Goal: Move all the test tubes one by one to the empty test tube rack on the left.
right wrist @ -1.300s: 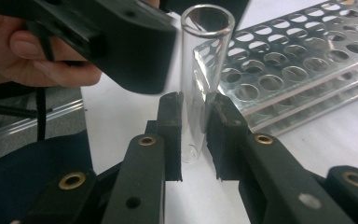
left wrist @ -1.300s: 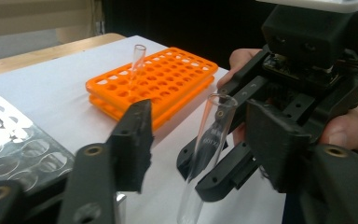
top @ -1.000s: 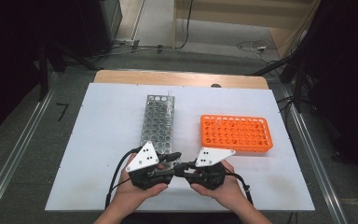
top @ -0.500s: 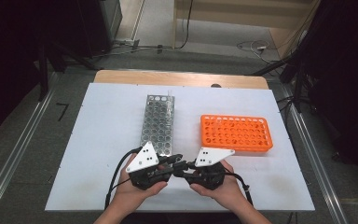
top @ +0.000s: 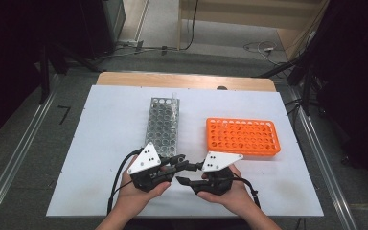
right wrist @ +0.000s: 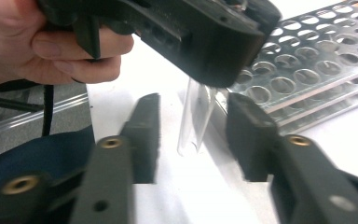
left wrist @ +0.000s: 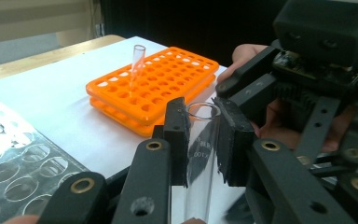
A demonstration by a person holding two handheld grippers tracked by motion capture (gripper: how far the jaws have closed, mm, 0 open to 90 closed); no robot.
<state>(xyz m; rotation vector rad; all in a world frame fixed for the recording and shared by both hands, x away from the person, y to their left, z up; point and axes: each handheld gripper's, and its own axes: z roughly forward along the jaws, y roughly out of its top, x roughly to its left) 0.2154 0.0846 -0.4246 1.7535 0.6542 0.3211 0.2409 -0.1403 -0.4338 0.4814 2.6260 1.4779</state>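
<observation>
A clear glass test tube (left wrist: 200,154) is held near the front edge of the tabletop (top: 105,124), about midway along it, just in front of the metal rack (top: 163,125). In the left gripper view it is seen clamped upright between the fingers (left wrist: 179,140) of the left gripper (left wrist: 200,140), which are closed tight on its upper part with both pads pressed against the glass. The right gripper (right wrist: 193,135) has its fingers (right wrist: 147,133) parted partway; its jaws have just been opening, and in the right gripper view the tube's (right wrist: 196,119) lower end hangs between them with a gap on each side, touched by neither pad.

In the high view both grippers (top: 172,163) (top: 184,173) are seen tip to tip, the tube itself too small to be made out. An orange rack (top: 243,136) lies toward the right edge of the tabletop. A second slim tube (left wrist: 135,67) standing in that rack is made out in the left gripper view. The metal rack's holes (right wrist: 307,60) are shown close up in the right gripper view, just behind the held tube.
</observation>
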